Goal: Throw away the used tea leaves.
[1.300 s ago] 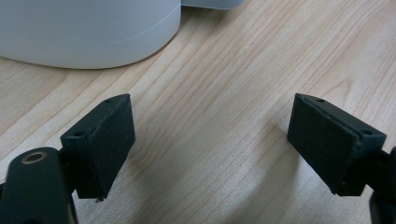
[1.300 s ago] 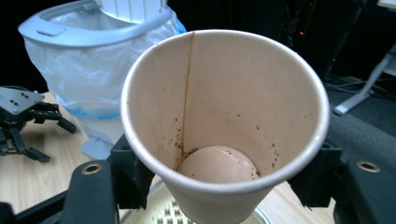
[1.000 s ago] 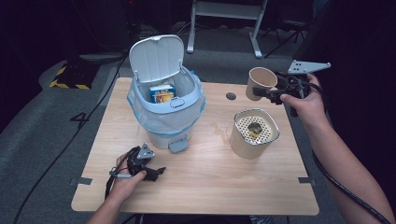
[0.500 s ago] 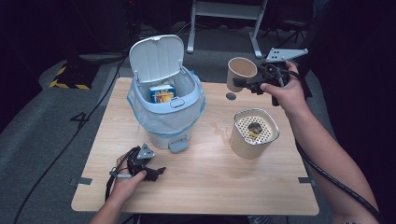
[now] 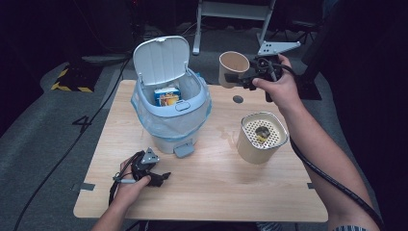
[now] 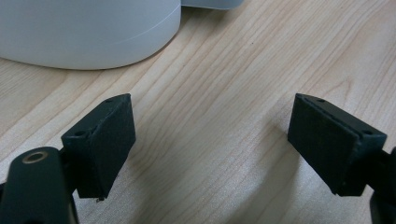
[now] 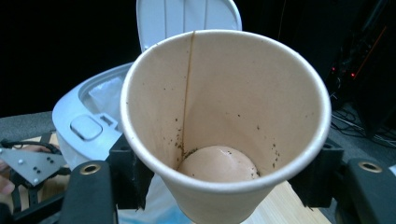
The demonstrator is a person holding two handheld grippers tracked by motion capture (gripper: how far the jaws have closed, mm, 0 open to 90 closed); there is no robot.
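Pale wood grain runs across the counter, with dark floor beyond its far edge. At the near left, your left tool rests low on the wood, its jaws spread wide around nothing, just near of the pedal bin. That bin stands left of centre, its white lid tipped up and a printed carton inside the liner. Right of the bin, your right tool grips the paper cup by its sides, raised past the counter's far edge, mouth tilted toward you, specks clinging inside. Near right stands a beige canister with a perforated top.
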